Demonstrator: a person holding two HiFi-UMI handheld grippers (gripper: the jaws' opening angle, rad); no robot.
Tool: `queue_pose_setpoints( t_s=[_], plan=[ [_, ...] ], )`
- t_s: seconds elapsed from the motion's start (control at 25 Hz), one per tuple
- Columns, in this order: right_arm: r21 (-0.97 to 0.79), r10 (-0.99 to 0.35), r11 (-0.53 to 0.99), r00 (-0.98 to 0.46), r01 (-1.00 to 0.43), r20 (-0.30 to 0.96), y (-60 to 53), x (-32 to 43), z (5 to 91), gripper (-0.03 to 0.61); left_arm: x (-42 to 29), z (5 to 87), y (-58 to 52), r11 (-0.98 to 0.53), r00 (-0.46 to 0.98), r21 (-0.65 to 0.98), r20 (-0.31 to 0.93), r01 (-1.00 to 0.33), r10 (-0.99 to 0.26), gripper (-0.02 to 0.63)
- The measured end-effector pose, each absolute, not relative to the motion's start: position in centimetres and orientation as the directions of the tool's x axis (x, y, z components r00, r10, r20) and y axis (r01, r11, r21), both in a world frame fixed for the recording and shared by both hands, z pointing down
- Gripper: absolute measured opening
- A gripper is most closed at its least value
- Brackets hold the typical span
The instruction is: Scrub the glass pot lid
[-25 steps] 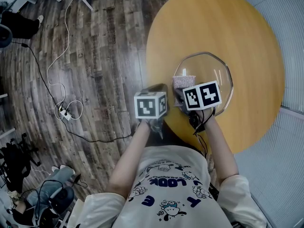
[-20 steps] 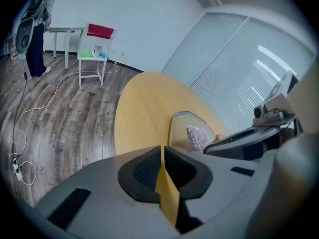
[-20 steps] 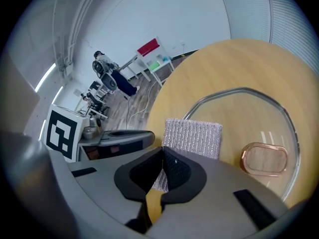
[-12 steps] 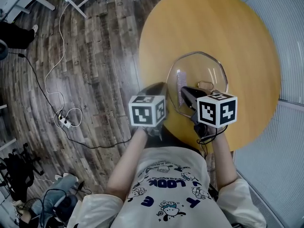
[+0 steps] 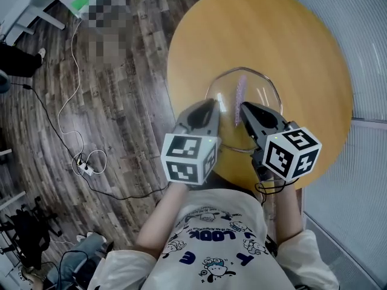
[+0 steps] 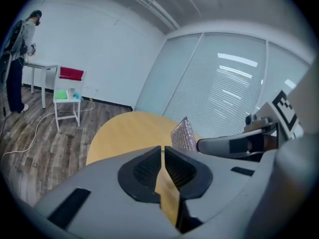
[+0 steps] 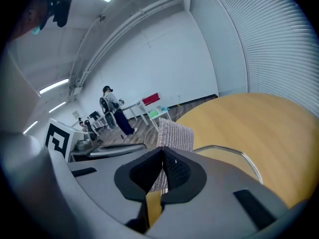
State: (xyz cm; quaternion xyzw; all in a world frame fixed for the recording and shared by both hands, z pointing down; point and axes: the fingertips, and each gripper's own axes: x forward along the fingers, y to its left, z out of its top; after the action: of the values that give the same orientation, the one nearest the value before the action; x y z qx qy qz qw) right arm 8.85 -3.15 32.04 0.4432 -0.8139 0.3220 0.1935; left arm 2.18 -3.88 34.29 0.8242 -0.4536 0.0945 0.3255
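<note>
1. Grey left gripper by the left rim of the lid: jaws pressed together, with only a sliver of table showing in the slit. Raised nearer the head camera than half a second ago.
2. Silvery mesh scouring pad just to the right, upright and edge-on over the glass. No longer lying flat as it was a second ago.
3. Right gripper at the near right, jaws pinching the pad's lower part. Likewise lifted since the earlier frames.
4. Glass pot lid flat on the table beneath both grippers, metal rim visible, about where it lay before.
5. Round yellow wooden table under it all.
6. Dark plank floor to the left, with a white cable trailing to a power strip.
7. Far left in the room, a person standing at a white desk, and a white chair with red and green on it.
8. Slatted blinds along the right wall.
</note>
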Motion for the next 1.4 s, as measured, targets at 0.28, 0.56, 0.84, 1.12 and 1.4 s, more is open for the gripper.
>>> queue_pose_setpoints(
  t_s=[0.28,0.56,0.84,1.12,1.4],
  plan=[
    [-0.308,-0.729,0.386,-0.492,-0.869,0.476,-3.8,10.4,27.6,0.029,3.5,28.4,-3.9,-0.45,0.56,0.359,0.314,-0.818,-0.767,0.031],
    [-0.199,-0.825,0.385,-0.432,-0.901,0.364,-3.9,10.7,23.5,0.028,4.4,23.6,-4.0,-0.499,0.57,0.304,0.224,-0.812,-0.791,0.031],
    [-0.161,-0.875,0.373,-0.405,-0.914,0.266,-3.5,10.6,21.1,0.028,4.4,20.9,-4.0,-0.504,0.549,0.252,0.159,-0.826,-0.821,0.031],
    [-0.159,-0.897,0.36,-0.388,-0.919,0.213,-2.6,10.6,20.0,0.026,4.4,20.3,-3.4,-0.502,0.536,0.214,0.152,-0.838,-0.831,0.031],
    [-0.146,-0.911,0.337,-0.361,-0.93,0.2,-1.9,11.4,19.4,0.025,4.8,20.0,-2.7,-0.507,0.541,0.216,0.144,-0.834,-0.829,0.031]
  ],
)
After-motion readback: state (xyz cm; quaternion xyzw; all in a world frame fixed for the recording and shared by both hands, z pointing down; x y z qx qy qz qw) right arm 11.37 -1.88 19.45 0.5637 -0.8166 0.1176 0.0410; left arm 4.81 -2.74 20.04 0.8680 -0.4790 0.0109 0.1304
